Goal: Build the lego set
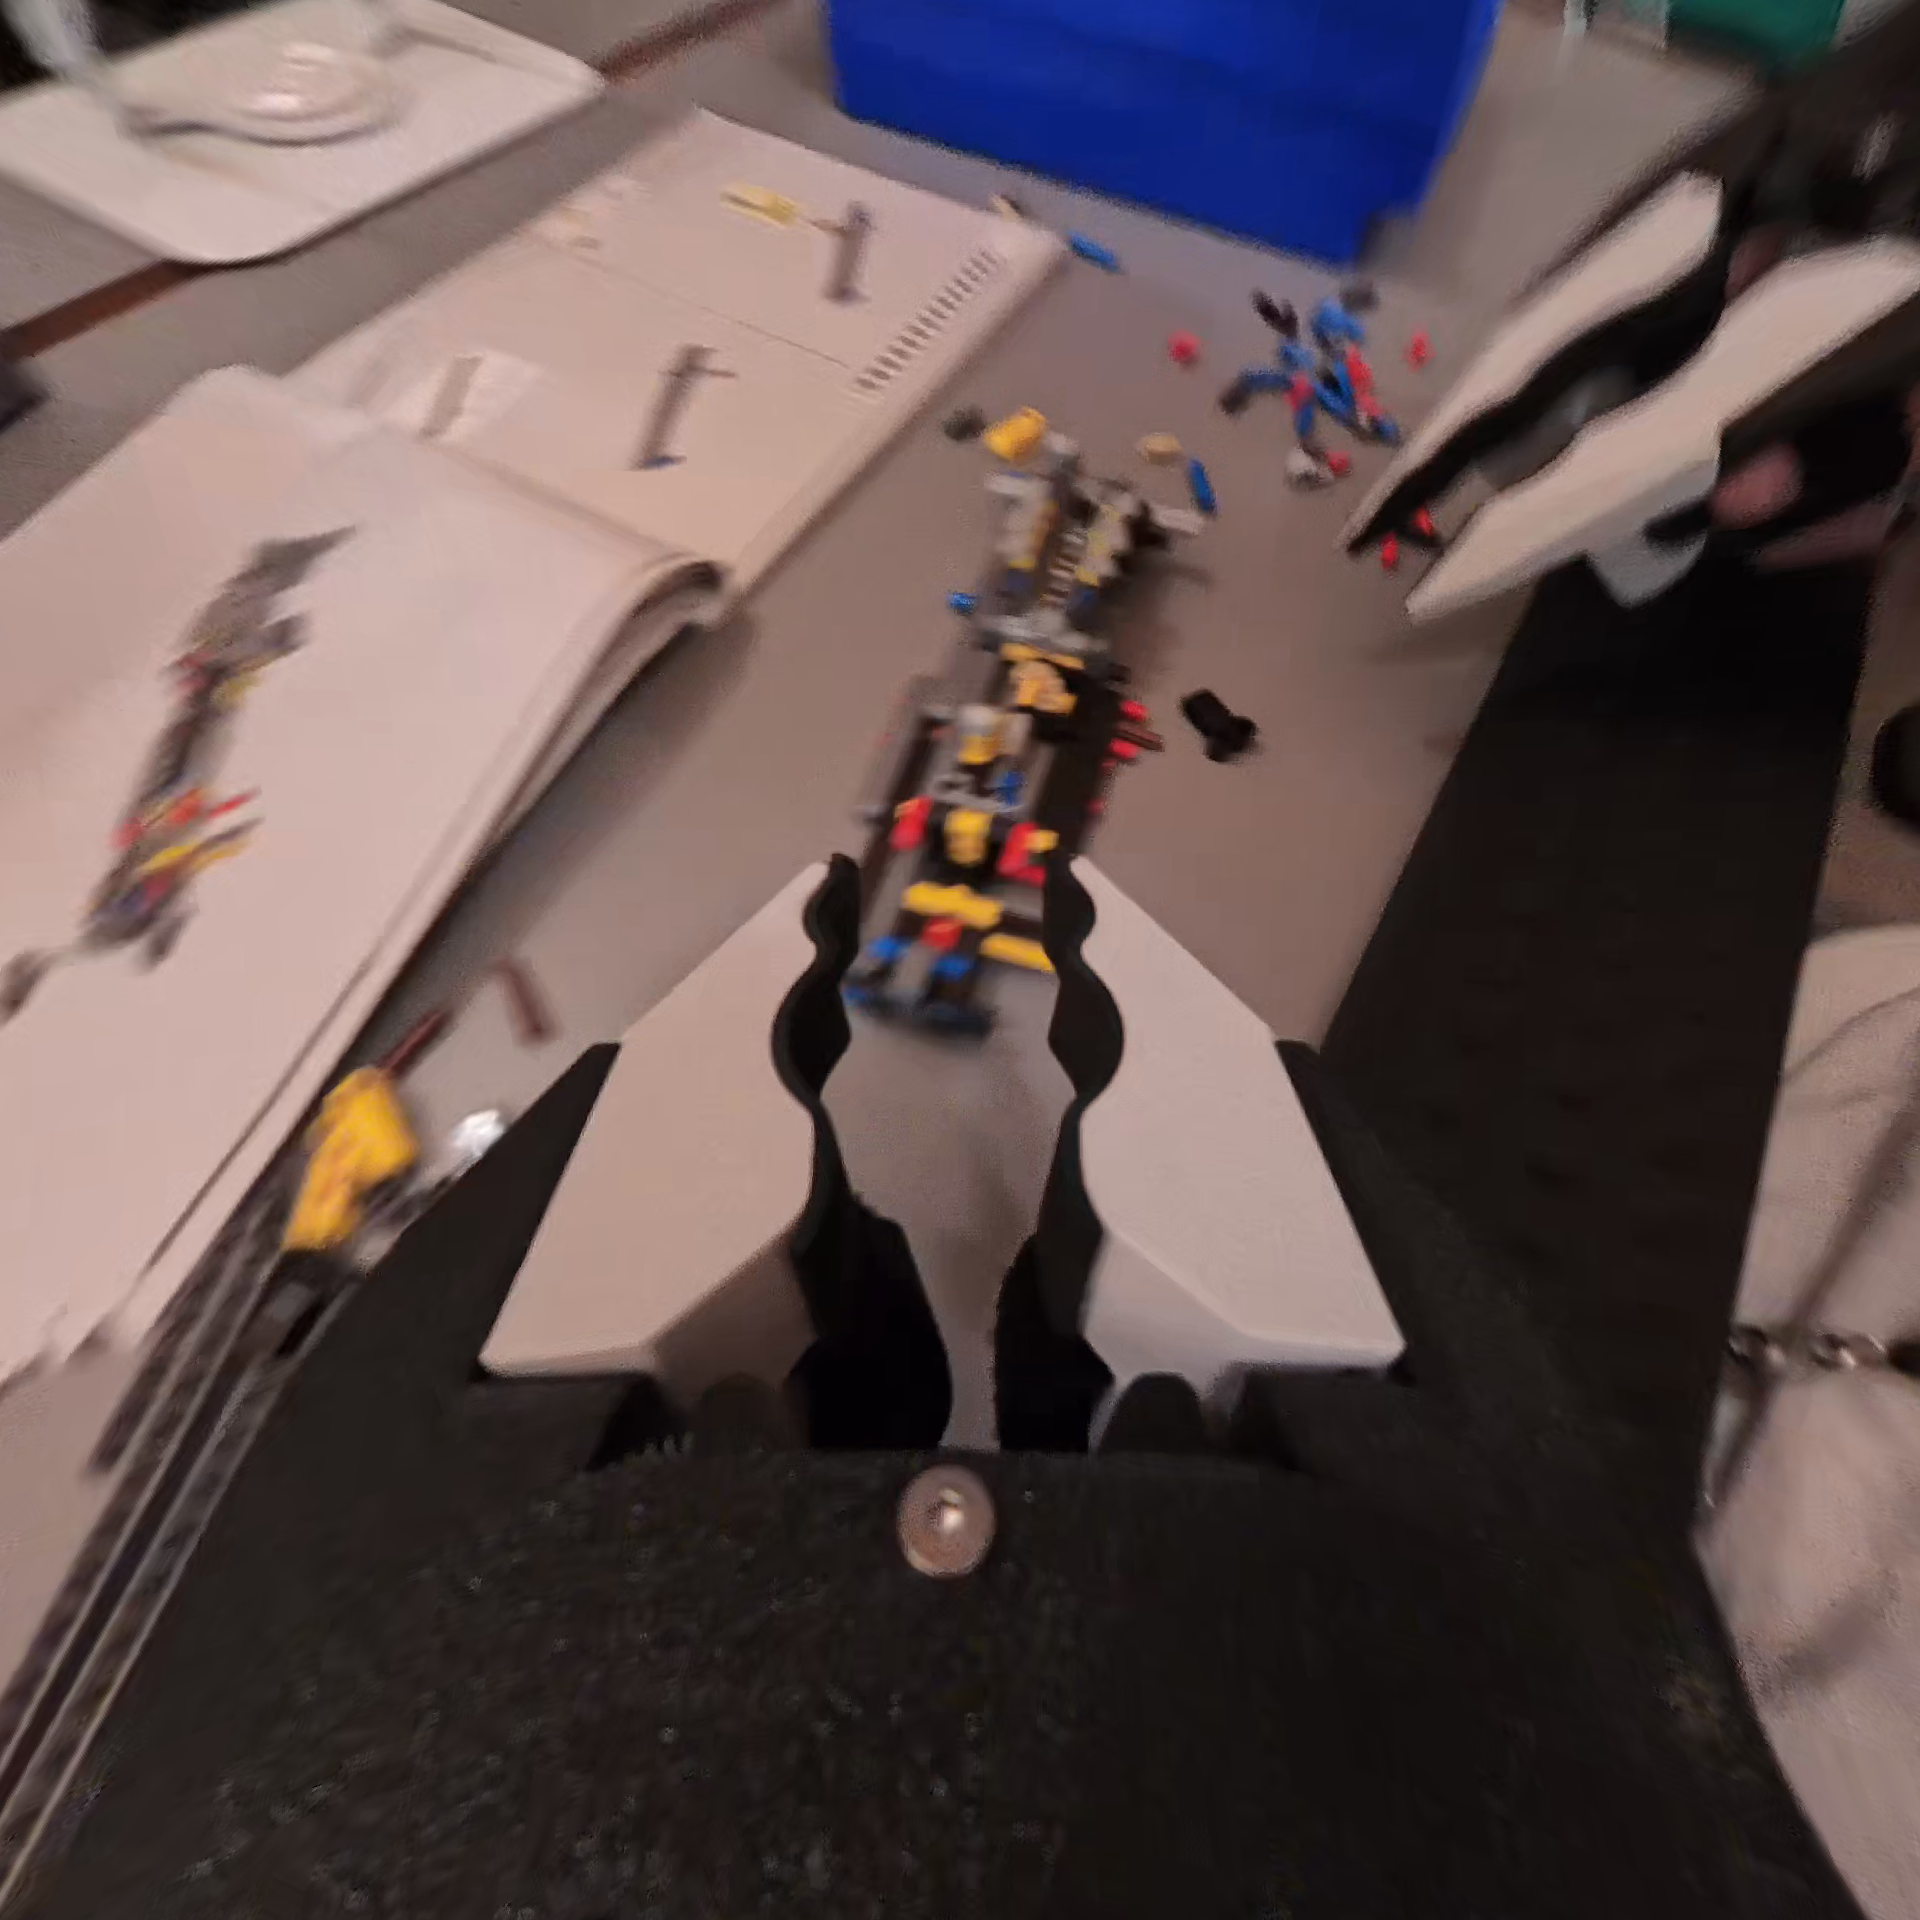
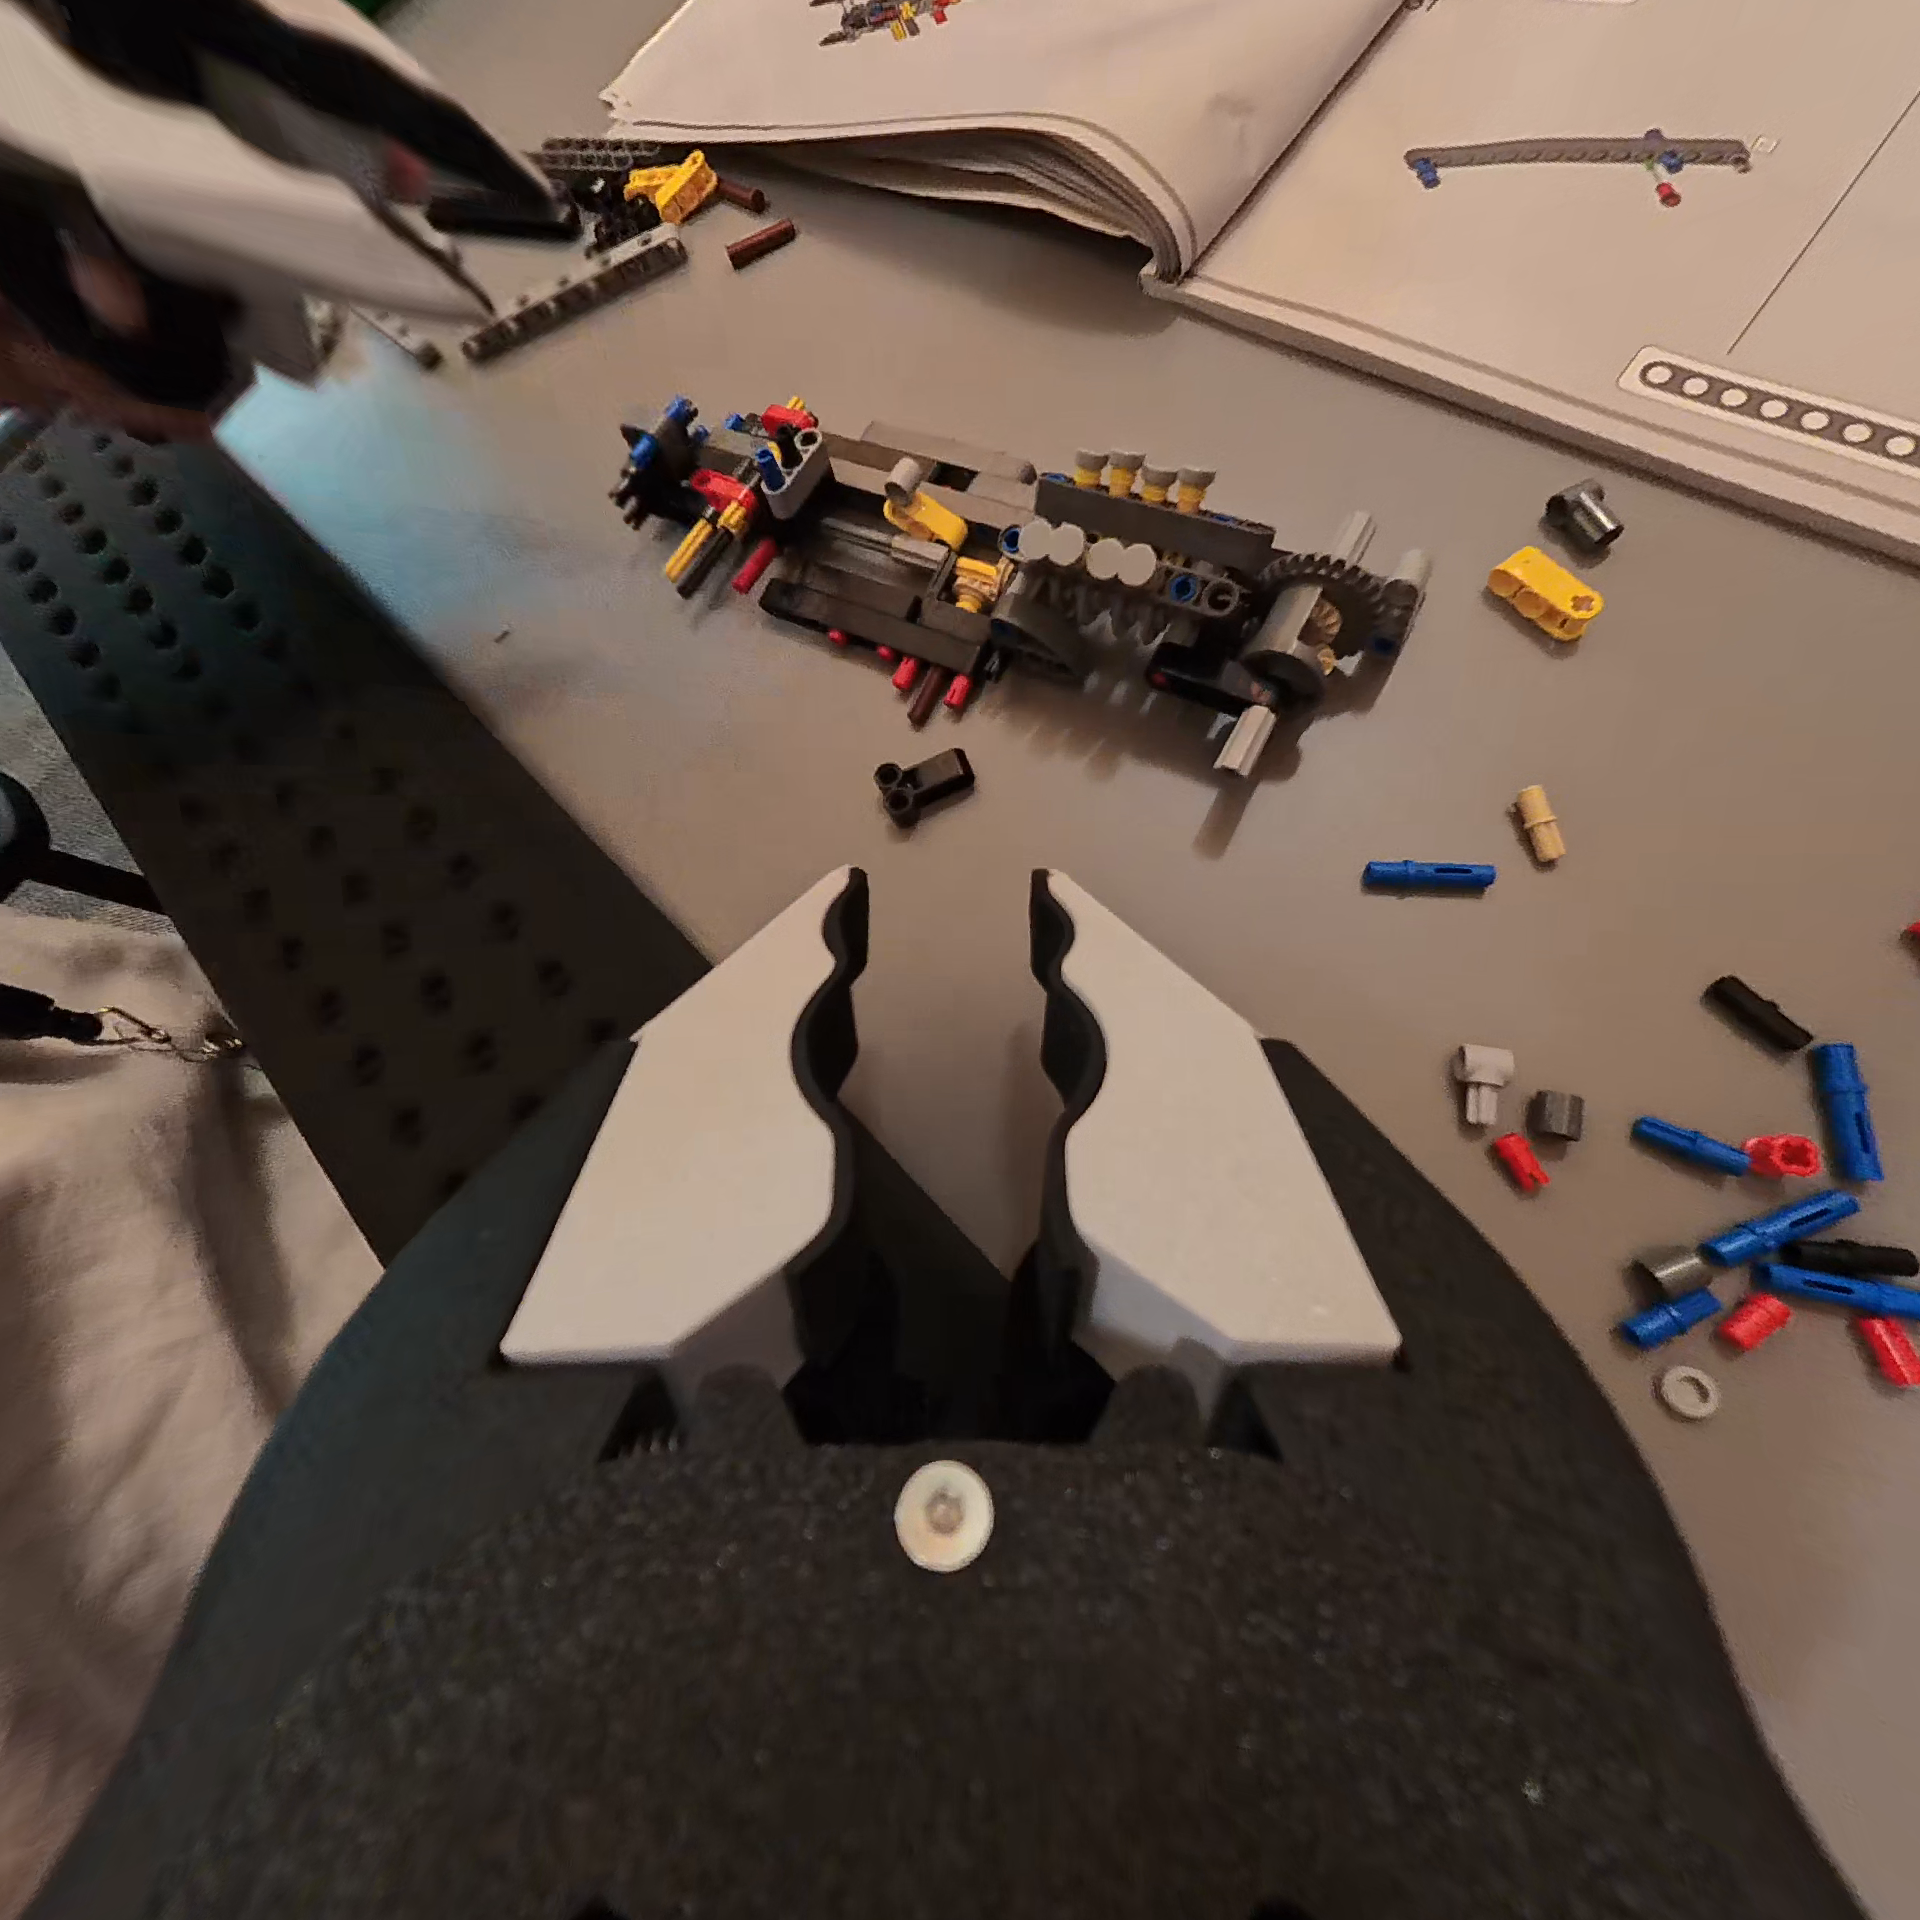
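A big blue plastic bin (image 1: pixel 1153 104) stands at the far end of my grey table (image 2: pixel 623 748), and its inside is hidden from me. At the top left of the left wrist view a clear glass dish (image 1: pixel 291 73) sits on a pale tray (image 1: pixel 416 156), blurred and partly cut off.

My left gripper (image 1: pixel 951 883) is released, jaws spread and gripping nothing, hovering at the near end of the long half-built lego chassis of grey, black, yellow and red pieces (image 1: pixel 1029 665). That whole view is smeared, so the model's parts run together there. My right gripper (image 2: pixel 948 883) is also spread and empty, above bare table, near a small black connector piece (image 2: pixel 923 784) that lies just in front of the chassis (image 2: pixel 1018 561).

The right wrist view is sharp: it shows the chassis's gear end, a yellow connector block (image 2: pixel 1545 590) beside it, and a scatter of blue, red and black pins (image 2: pixel 1787 1236) running off the right edge. The open instruction booklet with white pages (image 2: pixel 1351 156) lies beyond the model, cut off at the top. Only the left wrist view shows the bin and tray.
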`<state>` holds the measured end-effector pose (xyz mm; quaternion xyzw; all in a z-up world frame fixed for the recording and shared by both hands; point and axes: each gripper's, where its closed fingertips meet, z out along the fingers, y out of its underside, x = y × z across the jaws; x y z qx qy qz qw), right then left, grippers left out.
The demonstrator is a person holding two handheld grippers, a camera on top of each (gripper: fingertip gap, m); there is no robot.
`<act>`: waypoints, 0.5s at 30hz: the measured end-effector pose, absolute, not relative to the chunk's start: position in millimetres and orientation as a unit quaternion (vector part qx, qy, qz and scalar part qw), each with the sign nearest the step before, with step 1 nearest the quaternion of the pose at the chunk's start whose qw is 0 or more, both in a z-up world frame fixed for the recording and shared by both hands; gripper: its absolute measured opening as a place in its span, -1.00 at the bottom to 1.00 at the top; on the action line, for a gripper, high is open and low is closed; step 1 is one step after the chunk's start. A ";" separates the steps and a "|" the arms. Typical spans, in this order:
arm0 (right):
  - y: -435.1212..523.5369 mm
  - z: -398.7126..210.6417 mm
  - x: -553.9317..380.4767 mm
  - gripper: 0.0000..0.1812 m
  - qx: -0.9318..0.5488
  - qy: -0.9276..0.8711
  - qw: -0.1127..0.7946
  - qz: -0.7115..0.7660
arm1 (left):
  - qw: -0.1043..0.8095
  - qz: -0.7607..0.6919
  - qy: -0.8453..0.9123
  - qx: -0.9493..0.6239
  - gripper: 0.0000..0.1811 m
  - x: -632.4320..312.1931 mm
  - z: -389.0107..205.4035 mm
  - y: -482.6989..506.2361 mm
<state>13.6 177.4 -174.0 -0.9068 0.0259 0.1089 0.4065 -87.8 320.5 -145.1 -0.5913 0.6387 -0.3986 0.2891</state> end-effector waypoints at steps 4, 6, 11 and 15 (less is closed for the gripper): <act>183.0 -176.5 12.1 -0.66 -0.905 0.021 0.407 0.124 | 0.311 -0.276 0.548 -0.726 -0.70 -136.8 -169.7 430.9; 184.8 -178.9 10.5 -0.66 -0.908 0.014 0.400 0.122 | 0.332 -0.233 0.540 -0.737 -0.75 -146.7 -175.2 452.5; 186.5 -182.8 4.7 -0.66 -0.912 0.010 0.390 0.125 | 0.320 -0.178 0.631 -0.684 -0.81 -146.2 -190.2 455.6; 185.7 -186.0 2.3 -0.66 -0.915 0.008 0.382 0.127 | 0.287 -0.183 0.703 -0.625 -0.78 -139.0 -203.2 450.9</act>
